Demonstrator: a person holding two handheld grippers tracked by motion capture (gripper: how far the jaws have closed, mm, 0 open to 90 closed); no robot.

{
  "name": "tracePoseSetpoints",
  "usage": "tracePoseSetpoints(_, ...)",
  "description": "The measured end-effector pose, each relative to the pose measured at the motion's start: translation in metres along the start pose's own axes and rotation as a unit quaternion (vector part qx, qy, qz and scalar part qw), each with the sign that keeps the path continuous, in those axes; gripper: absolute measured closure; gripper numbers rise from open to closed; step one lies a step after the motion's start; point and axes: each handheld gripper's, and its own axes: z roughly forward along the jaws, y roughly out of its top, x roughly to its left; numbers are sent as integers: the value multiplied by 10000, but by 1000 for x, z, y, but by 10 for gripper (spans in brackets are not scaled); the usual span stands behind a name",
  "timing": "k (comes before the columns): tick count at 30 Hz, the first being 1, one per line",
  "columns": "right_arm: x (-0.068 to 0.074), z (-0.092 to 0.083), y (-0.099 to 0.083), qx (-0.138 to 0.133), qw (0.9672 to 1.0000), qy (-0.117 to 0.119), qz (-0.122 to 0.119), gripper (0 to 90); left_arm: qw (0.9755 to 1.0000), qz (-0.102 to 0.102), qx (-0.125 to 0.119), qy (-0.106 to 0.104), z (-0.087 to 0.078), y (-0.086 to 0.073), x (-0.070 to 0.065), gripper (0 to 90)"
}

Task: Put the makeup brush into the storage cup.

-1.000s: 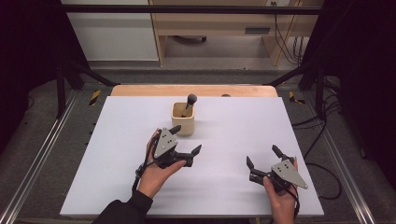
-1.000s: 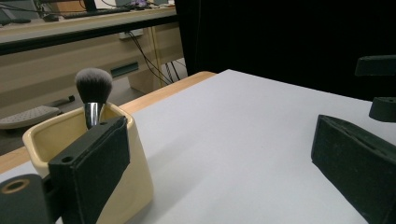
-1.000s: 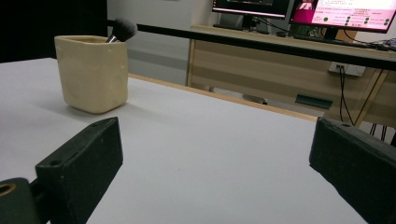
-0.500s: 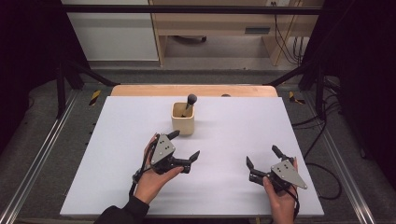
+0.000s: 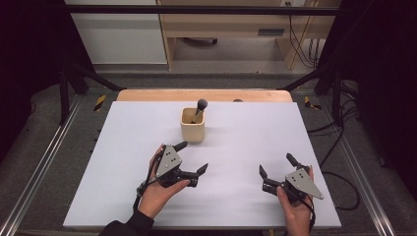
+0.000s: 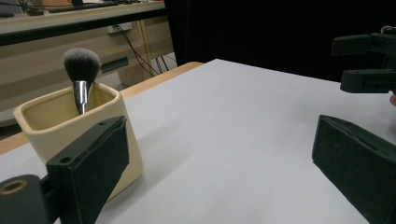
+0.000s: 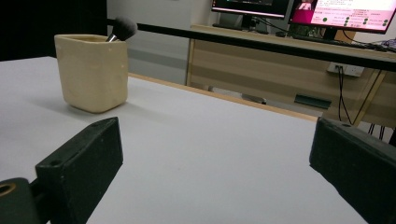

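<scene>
A cream square cup [image 5: 193, 126] stands at the table's far middle, and a make-up brush [image 5: 200, 105] with a dark head sticks up out of it. My left gripper [image 5: 193, 157] lies just in front of the cup, open and holding nothing. In the left gripper view the cup [image 6: 46, 116] sits close behind the left jaw, the brush [image 6: 81, 65] rising from it. My right gripper [image 5: 276, 164] rests open near the front right, also empty. The right gripper view has the cup [image 7: 92, 70] and brush [image 7: 122, 28] far off at upper left.
The white table top [image 5: 246, 123] ends in a wooden strip [image 5: 147, 95] at the far edge. Beyond it stands a desk [image 7: 280, 60] with monitors [image 7: 345, 11]. Cables [image 5: 339, 142] trail on the floor to the right. Metal rails [image 5: 44, 167] run along both sides.
My left gripper has drawn back from the cup toward the near edge and turned a little. The right gripper, cup and brush have stayed where they were.
</scene>
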Motion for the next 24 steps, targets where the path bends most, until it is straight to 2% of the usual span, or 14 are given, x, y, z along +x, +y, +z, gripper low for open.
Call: tracePoseSetpoints(24,1,0,0,12,10000,8,-14,28,10000,14,16,-25,-13,-10,4,34)
